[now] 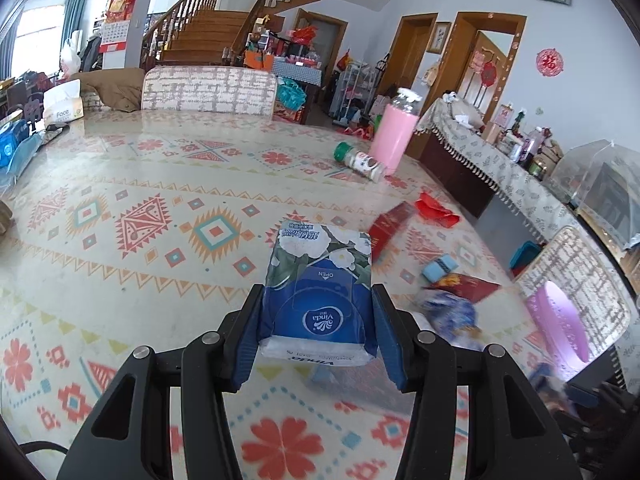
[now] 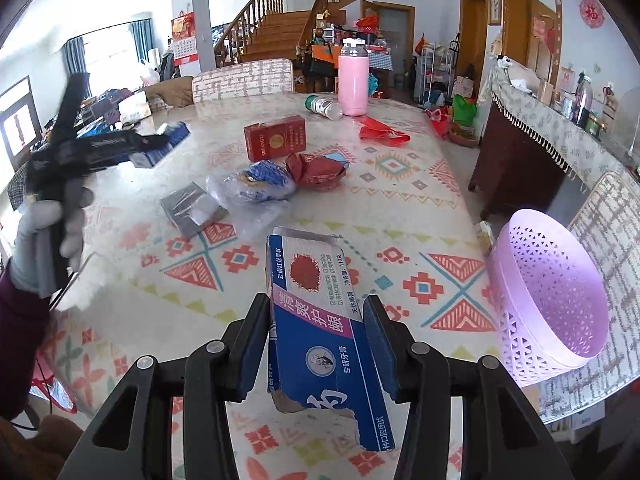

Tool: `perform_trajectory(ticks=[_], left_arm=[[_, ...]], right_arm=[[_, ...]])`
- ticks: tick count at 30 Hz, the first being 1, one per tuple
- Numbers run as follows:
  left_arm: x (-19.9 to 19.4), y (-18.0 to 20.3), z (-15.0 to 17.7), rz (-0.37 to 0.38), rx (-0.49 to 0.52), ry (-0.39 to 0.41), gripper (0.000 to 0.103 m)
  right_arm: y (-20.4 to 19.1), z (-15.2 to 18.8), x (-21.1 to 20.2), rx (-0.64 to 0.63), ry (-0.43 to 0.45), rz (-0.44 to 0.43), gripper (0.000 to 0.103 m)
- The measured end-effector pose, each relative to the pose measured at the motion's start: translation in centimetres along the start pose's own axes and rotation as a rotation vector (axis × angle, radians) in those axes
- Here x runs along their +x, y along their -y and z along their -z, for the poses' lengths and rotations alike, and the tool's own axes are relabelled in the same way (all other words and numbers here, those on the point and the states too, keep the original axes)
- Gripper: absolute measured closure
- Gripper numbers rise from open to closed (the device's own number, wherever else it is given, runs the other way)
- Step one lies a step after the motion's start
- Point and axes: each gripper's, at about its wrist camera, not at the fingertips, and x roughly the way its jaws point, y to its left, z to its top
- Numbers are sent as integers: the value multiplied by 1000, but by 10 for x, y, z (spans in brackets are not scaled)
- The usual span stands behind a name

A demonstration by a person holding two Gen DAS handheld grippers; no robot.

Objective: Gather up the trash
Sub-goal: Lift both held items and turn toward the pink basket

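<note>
My left gripper [image 1: 318,300] is shut on a blue Vinda tissue pack [image 1: 320,280], held above the patterned table [image 1: 120,184]. My right gripper [image 2: 316,312] is shut on a torn blue toothpaste box [image 2: 316,300], held over the table's near edge. A lilac plastic basket [image 2: 548,296] stands at the right on a chair; it also shows in the left wrist view [image 1: 560,320]. On the table lie a red cigarette box [image 2: 276,136], a crumpled red wrapper [image 2: 316,170], a blue-and-clear plastic bag [image 2: 256,188], a grey packet [image 2: 188,208] and a red plastic bag [image 2: 380,130]. The left gripper also shows in the right wrist view [image 2: 176,136].
A pink bottle [image 2: 353,80] stands at the far side, a green-capped jar [image 2: 324,107] lying beside it. A tissue box [image 1: 62,106] sits far left. Chairs [image 1: 208,90] ring the table. A cloth-covered sideboard [image 2: 540,128] stands to the right.
</note>
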Motion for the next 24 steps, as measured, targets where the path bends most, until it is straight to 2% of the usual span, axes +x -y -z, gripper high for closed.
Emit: perform_trajectory(ticks=[11,13,17,24], left_arm=[[-48,29,14,44,37,24,52],[-53,38,16,58,54,26,52],[-58,61,17,87,99,33,52],[-58,110,14,168,164,20,52]], right_arm=[[-6,6,37,7,-62,-44,44],[-6,7,37,9,-66,-48,52],[7,7,24,54,-25,-56,52],[56,8,-14,191,83,-29,52]])
